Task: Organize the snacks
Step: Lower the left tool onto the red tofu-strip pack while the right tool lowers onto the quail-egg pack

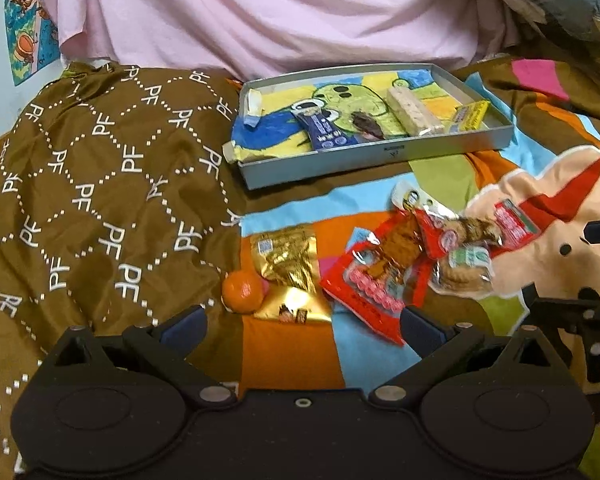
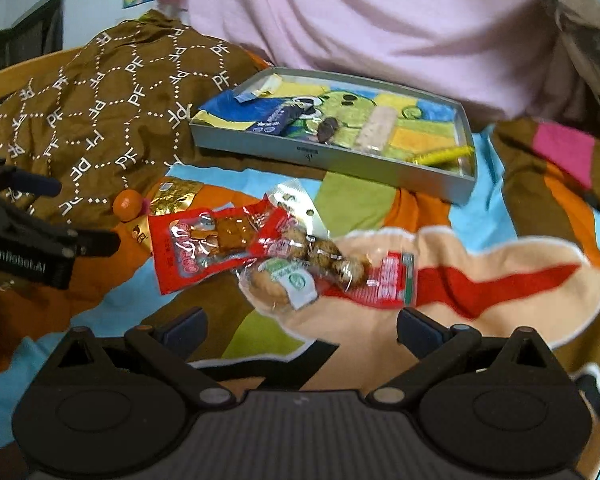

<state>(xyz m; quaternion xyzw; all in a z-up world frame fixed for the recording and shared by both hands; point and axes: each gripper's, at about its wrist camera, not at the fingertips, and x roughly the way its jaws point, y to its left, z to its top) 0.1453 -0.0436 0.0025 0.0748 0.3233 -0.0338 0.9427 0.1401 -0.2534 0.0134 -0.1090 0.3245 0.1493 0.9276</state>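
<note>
A big colorful blanket [image 2: 480, 272] covers the bed. The gray tray [image 1: 374, 160] sits at the far side, with bare blanket between it and the snack pile [image 2: 284, 256]. The left gripper [image 1: 302, 326] is wide open just in front of the orange [image 1: 242, 292]. The right gripper [image 2: 302, 326] is wide open, snacks just ahead.

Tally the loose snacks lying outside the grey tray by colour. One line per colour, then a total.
Red packets: 3
Gold foil packets: 2
Clear packet with green-and-white label: 1
White-topped packet, mostly covered: 1
Orange round snack: 1
Total: 8, outside the grey tray
</note>
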